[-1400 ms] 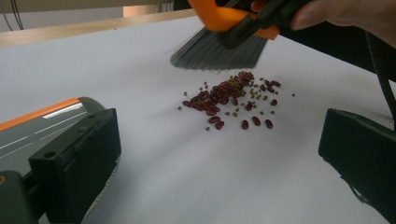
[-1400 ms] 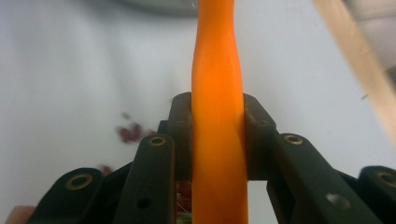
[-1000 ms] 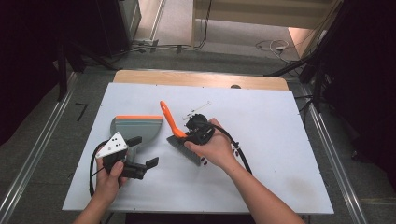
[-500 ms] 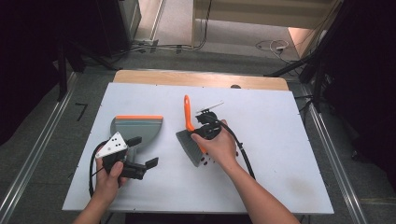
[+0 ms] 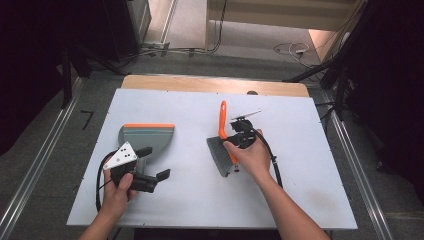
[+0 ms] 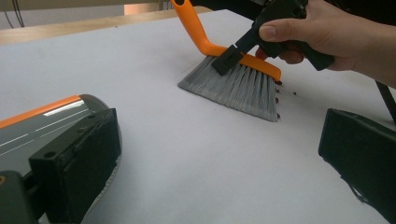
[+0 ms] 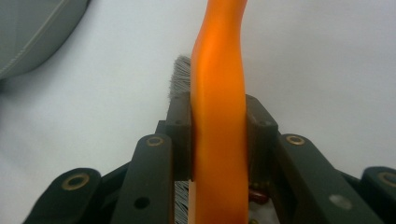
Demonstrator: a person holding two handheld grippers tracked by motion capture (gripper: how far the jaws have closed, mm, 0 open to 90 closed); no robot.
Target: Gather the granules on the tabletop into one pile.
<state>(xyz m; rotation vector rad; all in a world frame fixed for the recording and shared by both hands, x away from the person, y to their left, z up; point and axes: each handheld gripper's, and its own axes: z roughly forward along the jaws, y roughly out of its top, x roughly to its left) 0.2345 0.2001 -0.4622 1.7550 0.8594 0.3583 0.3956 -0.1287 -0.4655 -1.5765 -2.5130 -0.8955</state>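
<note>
White table under me, bare apart from the sweeping kit. Grey dustpan with orange lip lies flat at my left, mouth facing away from me; my left gripper rests beside its handle end, jaws spread wide, holding nothing. Right gripper is clamped tight on the orange spine of the hand brush, pads squeezing it from both sides, bristles fanned on the table well apart from the pan. Small dark crumbs sit at the bristle edge — seeds, possibly; too small to tell. To sweep well: keep bristles flat on the surface, drag in short strokes toward the pan, and steady the pan first.
</note>
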